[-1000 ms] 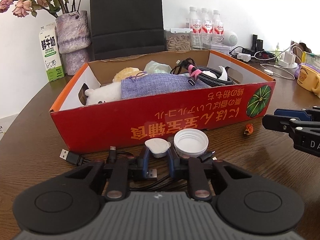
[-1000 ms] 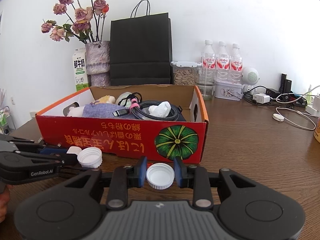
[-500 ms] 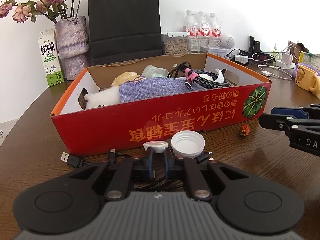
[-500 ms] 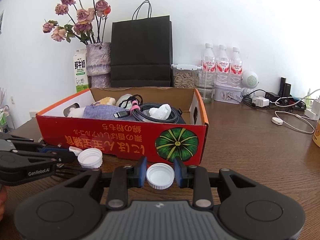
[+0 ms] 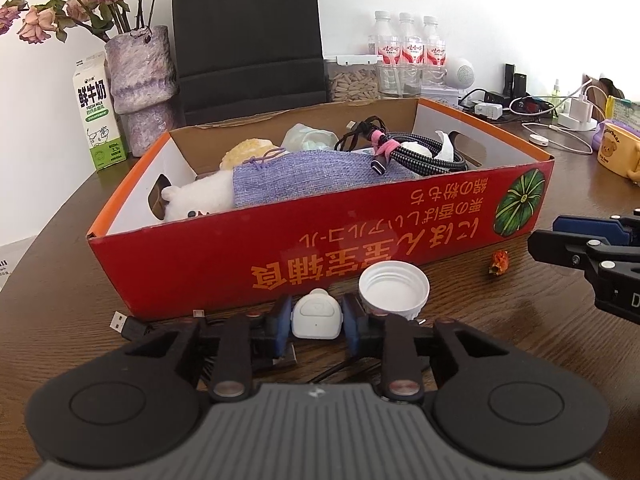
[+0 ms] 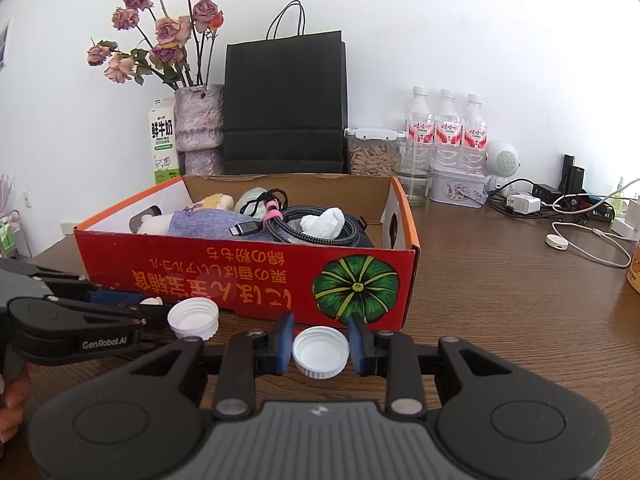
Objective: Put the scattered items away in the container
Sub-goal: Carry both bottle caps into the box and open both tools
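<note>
A red cardboard box (image 5: pixel 360 240) (image 6: pixel 248 272) stands on the wooden table and holds a purple cloth pouch (image 5: pixel 304 176), a plush toy, coiled cables and tissue. My left gripper (image 5: pixel 316 320) is shut on a small white earbud case (image 5: pixel 316 318), raised just in front of the box. A white bottle cap (image 5: pixel 394 288) (image 6: pixel 193 317) lies on the table beside it. My right gripper (image 6: pixel 320 350) is shut on another white cap (image 6: pixel 321 352) in front of the box's right corner.
A black USB cable (image 5: pixel 128 326) lies under my left gripper. A small orange scrap (image 5: pixel 499 263) lies right of the cap. Behind the box stand a vase (image 5: pixel 140 80), milk carton (image 5: pixel 98 112), black bag (image 6: pixel 284 104), bottles (image 6: pixel 444 128), and chargers with cords (image 6: pixel 560 208).
My left gripper has closed on the white earbud case and lifted it off the table, tilting up toward the box. My right gripper has barely moved, still holding its cap.
</note>
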`<state>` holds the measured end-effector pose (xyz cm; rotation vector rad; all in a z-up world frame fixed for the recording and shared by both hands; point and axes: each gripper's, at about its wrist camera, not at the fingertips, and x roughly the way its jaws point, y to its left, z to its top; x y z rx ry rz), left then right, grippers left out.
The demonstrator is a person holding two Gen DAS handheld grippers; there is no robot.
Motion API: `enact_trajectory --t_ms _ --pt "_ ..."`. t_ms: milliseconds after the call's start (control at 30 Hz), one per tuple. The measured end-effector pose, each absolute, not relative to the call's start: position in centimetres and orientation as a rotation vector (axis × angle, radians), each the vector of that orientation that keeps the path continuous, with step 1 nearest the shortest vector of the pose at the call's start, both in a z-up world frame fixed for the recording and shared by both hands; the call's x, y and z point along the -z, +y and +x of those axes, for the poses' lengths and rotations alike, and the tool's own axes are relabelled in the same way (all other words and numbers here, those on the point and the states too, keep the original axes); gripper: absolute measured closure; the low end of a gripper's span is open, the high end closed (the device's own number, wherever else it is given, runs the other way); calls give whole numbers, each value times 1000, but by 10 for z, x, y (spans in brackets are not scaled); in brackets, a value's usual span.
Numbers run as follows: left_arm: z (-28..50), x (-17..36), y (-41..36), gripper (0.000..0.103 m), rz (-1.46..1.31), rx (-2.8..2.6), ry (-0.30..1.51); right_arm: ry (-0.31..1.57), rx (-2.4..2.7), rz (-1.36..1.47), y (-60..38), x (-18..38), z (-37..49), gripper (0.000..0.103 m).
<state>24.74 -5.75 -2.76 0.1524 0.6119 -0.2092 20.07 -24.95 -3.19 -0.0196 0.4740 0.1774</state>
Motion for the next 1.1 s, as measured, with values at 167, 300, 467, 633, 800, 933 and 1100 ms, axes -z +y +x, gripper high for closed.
enact_trajectory --t_ms 167,300,467,633,800,933,1100 --pt "238 24 -53 76 132 196 577 461 -177 -22 -248 31 199 75" --pt "225 19 -48 76 125 184 532 425 -172 -24 -248 29 193 75" --pt "207 -1 -39 76 92 186 448 300 -172 -59 -244 22 175 75" --pt "205 -43 -33 75 57 177 317 204 -202 -23 -241 -4 181 75" --pt "234 -62 -39 75 32 150 262 122 -213 -33 -226 -35 213 75" --pt "265 -61 -40 75 -33 90 241 118 -190 -3 -216 -41 254 75" --pt "294 -42 -28 75 -73 31 258 169 -169 50 -223 -17 289 75"
